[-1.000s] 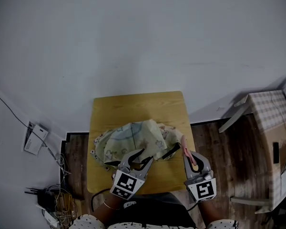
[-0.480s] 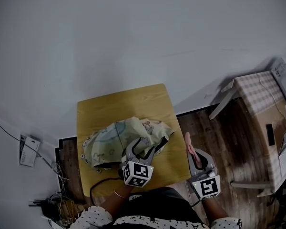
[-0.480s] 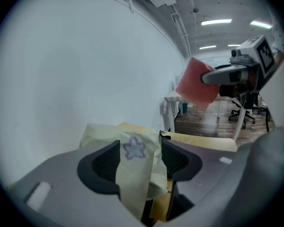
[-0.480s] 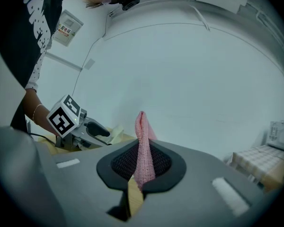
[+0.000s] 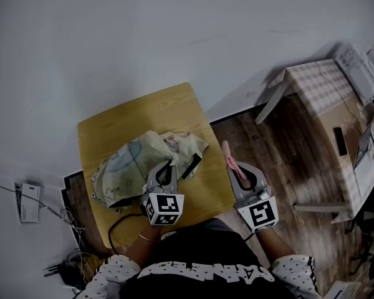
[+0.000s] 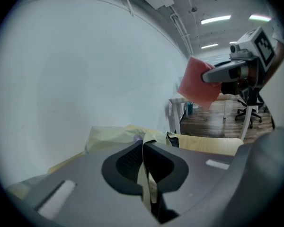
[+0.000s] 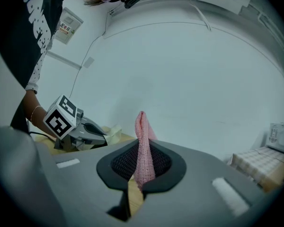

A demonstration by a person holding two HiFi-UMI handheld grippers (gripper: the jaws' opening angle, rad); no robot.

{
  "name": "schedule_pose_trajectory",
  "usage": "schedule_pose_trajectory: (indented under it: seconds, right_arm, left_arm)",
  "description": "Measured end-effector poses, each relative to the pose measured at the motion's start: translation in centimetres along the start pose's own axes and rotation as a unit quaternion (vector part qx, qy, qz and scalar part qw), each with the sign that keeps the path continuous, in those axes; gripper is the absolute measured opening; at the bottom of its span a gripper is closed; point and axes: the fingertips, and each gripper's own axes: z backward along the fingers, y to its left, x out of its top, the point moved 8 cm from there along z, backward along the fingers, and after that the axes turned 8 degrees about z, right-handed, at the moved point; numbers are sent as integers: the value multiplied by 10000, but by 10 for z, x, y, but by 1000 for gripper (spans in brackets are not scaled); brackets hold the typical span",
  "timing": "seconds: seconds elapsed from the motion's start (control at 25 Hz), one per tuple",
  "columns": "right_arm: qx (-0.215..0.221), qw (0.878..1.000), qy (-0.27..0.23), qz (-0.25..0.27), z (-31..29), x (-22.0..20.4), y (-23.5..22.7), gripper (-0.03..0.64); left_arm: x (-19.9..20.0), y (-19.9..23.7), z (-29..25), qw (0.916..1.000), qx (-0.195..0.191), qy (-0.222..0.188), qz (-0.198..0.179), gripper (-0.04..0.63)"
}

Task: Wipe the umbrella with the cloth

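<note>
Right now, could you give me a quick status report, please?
Left gripper shut on umbrella fabric. Right gripper shut on pink cloth, apart from umbrella. No obstruction seen.

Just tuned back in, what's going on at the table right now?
A person holds a tool in each hand over a wooden table. The left tool is shut on a fold of the pale patterned umbrella, which lies collapsed on the table. The right tool pinches the pink cloth in the air to the right of the umbrella, not touching it. The cloth is not yet on the umbrella.
</note>
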Motion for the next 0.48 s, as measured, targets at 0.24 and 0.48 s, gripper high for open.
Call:
schedule_pose_trajectory:
  seconds: [0.24,0.48]
  right_arm:
    - [143,9994,-219,-238,-14,6,11,34]
    - [396,9976,-405,-390,-33,14,25,34]
  left_arm:
    - [5,15,21,9991,-3,-239,338,2]
    - [13,36,58,9972,224,-542,456,2]
